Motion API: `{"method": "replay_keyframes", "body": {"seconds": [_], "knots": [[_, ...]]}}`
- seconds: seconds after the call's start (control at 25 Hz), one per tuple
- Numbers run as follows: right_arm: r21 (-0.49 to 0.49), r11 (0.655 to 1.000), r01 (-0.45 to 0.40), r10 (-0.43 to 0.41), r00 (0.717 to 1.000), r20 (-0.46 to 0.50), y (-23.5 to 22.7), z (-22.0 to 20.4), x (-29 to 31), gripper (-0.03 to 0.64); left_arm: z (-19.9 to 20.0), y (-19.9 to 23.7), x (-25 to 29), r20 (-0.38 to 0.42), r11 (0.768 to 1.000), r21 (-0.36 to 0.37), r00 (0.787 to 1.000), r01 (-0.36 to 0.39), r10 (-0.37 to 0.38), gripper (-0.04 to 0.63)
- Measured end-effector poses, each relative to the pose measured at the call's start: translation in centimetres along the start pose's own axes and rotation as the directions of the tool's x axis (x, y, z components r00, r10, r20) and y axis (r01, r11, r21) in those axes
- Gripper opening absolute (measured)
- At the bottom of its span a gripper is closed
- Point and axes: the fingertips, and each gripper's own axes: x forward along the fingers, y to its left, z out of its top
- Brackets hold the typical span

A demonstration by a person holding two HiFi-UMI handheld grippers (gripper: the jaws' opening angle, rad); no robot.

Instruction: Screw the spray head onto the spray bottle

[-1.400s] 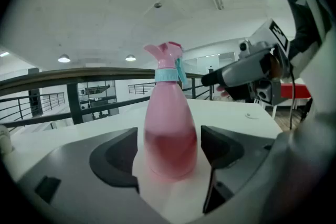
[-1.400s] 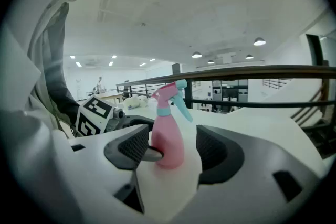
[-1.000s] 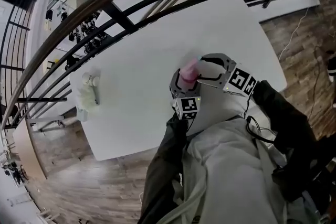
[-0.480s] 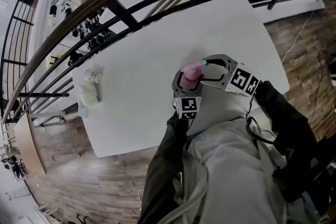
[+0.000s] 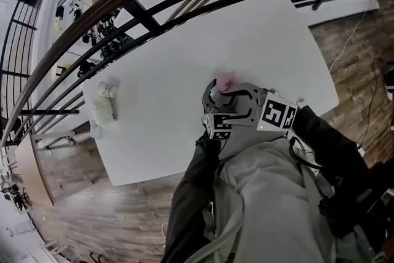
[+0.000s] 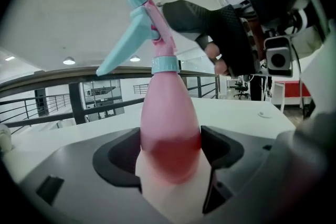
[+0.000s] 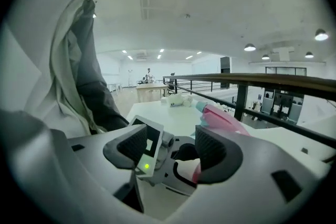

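A pink spray bottle (image 6: 169, 113) with a teal spray head (image 6: 144, 18) on its neck stands between the jaws of my left gripper (image 6: 170, 152), which is shut on its body. In the head view only the bottle's pink top (image 5: 225, 80) shows above the white table (image 5: 172, 71). My right gripper (image 7: 173, 147) is open with nothing between its pads. It looks past my left gripper's marker cube (image 7: 147, 139) at the bottle (image 7: 223, 120). From above, my right gripper (image 5: 223, 101) lies across the left one, just short of the bottle.
A white bundle of objects (image 5: 103, 105) lies near the table's left edge. A dark curved railing (image 5: 154, 3) runs behind the table, with a lower floor beyond it. The person's grey sleeve and body (image 5: 265, 194) fill the near side.
My right gripper has drawn back from the bottle's top toward the person and now lies over the left gripper. The bottle stays held and shows less from above.
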Motion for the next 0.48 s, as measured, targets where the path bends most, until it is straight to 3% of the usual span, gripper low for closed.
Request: {"method": "replay_keyframes", "body": {"seconds": [0.04, 0.12, 0.2, 0.24, 0.32, 0.4, 0.48], "knots": [[-0.044, 0.998, 0.034, -0.034, 0.999, 0.009, -0.3, 0.4, -1.2, 0.272, 0.2, -0.1, -0.1, 0.000, 1.000, -0.008, 1.000, 0.012, -0.012, 0.367], [-0.107, 0.973, 0.206, -0.198, 0.977, 0.083, -2.6, 1.9, -4.1, 0.124, 1.2, 0.0, -0.2, 0.015, 0.999, -0.016, 0.999, 0.030, -0.030, 0.367], [-0.020, 0.928, 0.373, -0.365, 0.916, 0.168, -6.1, 2.7, -6.3, 0.084, 1.6, 0.2, -0.2, 0.018, 0.999, -0.019, 0.999, 0.035, -0.035, 0.367], [0.039, 0.920, 0.390, -0.391, 0.905, 0.168, -7.5, 2.5, -6.6, 0.086, 1.6, 0.3, -0.3, 0.008, 0.999, -0.022, 0.999, 0.039, -0.039, 0.367], [0.061, 0.944, 0.324, -0.329, 0.938, 0.109, -8.9, 1.2, -6.0, 0.168, 1.6, 0.1, -0.3, 0.000, 0.998, -0.031, 0.999, 0.049, -0.049, 0.367], [0.005, 0.974, 0.228, -0.228, 0.973, 0.031, -9.0, 0.1, -4.7, 0.253, 2.0, 0.1, -0.3, 0.010, 0.998, -0.024, 0.999, 0.051, -0.051, 0.367], [-0.038, 0.989, 0.144, -0.145, 0.989, -0.029, -8.6, -0.5, -3.3, 0.255, 2.1, 0.0, -0.3, 0.011, 0.998, -0.029, 0.998, 0.057, -0.057, 0.367]]}}
